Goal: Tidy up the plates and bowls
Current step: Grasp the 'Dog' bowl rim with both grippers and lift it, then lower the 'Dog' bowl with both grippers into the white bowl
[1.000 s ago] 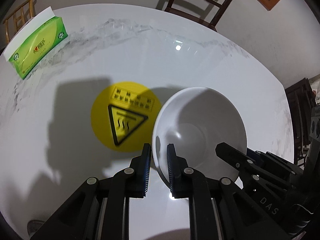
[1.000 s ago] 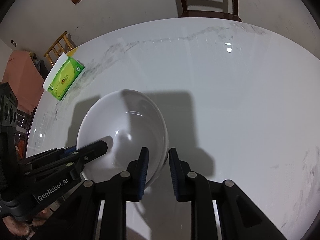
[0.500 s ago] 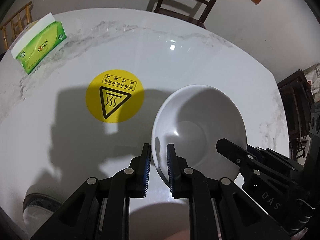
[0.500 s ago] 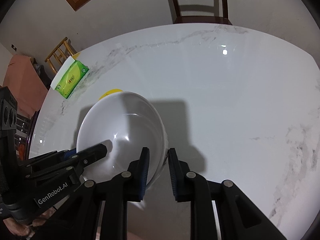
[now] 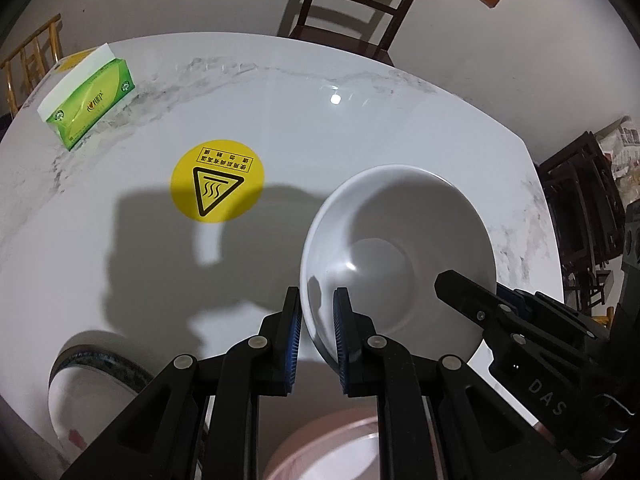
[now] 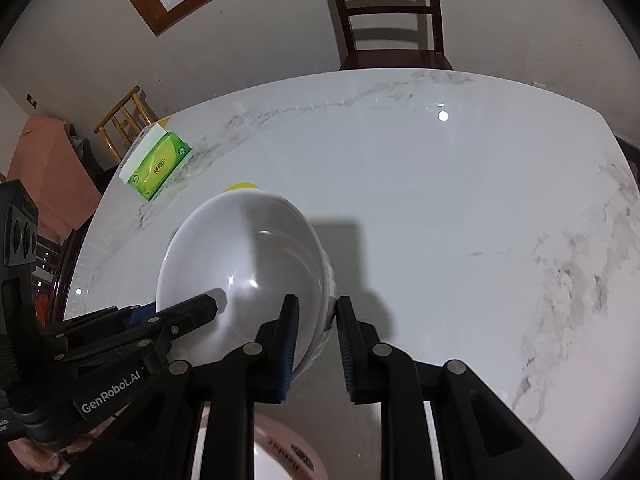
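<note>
A large white bowl (image 5: 400, 252) hangs in the air above the marble table, held by both grippers. My left gripper (image 5: 316, 334) is shut on the bowl's left rim. My right gripper (image 6: 316, 338) is shut on its right rim (image 6: 320, 312); the bowl (image 6: 248, 268) fills the left middle of the right wrist view. Each gripper shows in the other's view. A pink-rimmed bowl (image 5: 332, 448) sits below the held bowl near the table's front edge; it also shows in the right wrist view (image 6: 288, 456). A dark-rimmed plate (image 5: 88, 376) lies at the lower left.
A round white marble table (image 5: 360, 128) carries a yellow hot-surface sticker (image 5: 217, 181) at its middle and a green tissue box (image 5: 90, 100) at the far left. A dark wooden chair (image 5: 356, 8) stands behind the table. Dark furniture (image 5: 580, 216) stands at the right.
Both grippers have lifted the white bowl and drawn it back toward the table's front edge. The pink-rimmed bowl and the dark-rimmed plate have come into view below.
</note>
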`<state>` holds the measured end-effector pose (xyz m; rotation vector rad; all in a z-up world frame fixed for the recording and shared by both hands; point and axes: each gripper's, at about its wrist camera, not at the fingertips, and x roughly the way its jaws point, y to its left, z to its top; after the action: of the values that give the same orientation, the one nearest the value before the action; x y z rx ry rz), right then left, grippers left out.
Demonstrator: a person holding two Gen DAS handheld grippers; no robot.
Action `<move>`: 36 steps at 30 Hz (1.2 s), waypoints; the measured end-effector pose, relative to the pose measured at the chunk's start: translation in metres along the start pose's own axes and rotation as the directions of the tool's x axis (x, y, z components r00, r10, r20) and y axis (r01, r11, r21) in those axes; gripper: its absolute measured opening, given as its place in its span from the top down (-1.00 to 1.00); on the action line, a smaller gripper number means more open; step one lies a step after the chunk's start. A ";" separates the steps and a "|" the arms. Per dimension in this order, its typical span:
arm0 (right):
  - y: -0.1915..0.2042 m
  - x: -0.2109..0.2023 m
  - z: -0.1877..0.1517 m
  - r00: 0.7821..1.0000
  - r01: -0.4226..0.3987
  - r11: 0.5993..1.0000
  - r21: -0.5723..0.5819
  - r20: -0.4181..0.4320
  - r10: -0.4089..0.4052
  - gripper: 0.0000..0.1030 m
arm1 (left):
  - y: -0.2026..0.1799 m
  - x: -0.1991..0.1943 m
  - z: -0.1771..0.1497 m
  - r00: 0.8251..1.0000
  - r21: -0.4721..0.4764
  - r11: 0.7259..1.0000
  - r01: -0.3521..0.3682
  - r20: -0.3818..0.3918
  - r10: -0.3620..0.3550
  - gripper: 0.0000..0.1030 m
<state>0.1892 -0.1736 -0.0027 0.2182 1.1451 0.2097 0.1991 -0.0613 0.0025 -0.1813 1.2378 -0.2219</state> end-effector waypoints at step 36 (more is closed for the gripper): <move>0.039 -0.064 -0.090 0.999 0.023 0.999 -0.046 0.027 -0.022 0.61 | 0.005 -0.062 -0.090 0.999 0.003 0.999 0.032 0.018 -0.032 0.76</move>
<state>0.0792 -0.1477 0.0290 0.1669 1.1152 0.2128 0.0944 -0.0416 0.0292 -0.2004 1.2176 -0.2490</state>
